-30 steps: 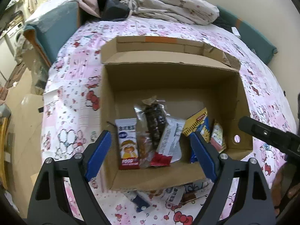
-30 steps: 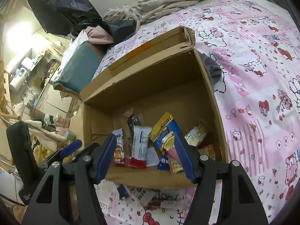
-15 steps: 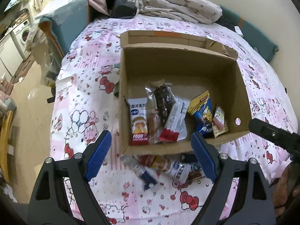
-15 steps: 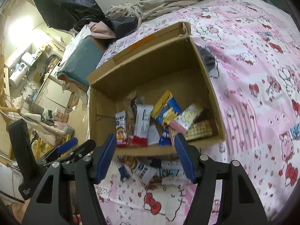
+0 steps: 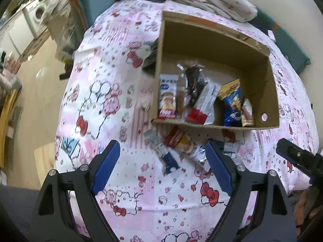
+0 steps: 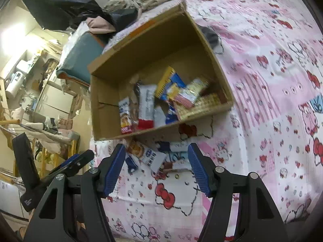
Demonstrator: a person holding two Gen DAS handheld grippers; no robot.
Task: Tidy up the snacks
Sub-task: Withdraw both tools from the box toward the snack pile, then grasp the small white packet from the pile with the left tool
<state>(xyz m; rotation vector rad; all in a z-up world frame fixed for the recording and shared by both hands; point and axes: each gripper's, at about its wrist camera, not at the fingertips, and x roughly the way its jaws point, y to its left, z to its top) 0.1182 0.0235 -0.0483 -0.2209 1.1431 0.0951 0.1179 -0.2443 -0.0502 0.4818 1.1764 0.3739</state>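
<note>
An open cardboard box [image 5: 270, 88] [image 6: 105, 109] lies on a pink cartoon-print bedsheet and holds several snack packets, among them a white and red one [image 5: 203, 104] [image 6: 146, 106] and a blue and yellow one [image 5: 232, 102] [image 6: 169, 86]. A few loose packets lie on the sheet just in front of the box: a red and orange one [image 5: 181, 141] [image 6: 141, 151] and a blue-ended stick [image 5: 163, 153]. My left gripper [image 5: 161, 167] hangs open above these loose packets, holding nothing. My right gripper [image 6: 156, 165] is open over the same packets, also with nothing between its fingers.
A bundled blanket [image 5: 206, 2] and dark clothes [image 6: 66, 6] lie at the bed's far end. A teal cushion [image 6: 80, 56] sits by the bed's left edge, with floor and a cluttered room [image 6: 30, 80] beyond. A grey object [image 6: 212, 36] lies behind the box.
Both grippers have drawn back from over the box toward the bed's near side. The loose packets in front of the box now lie between their fingers. Neither jaw has changed.
</note>
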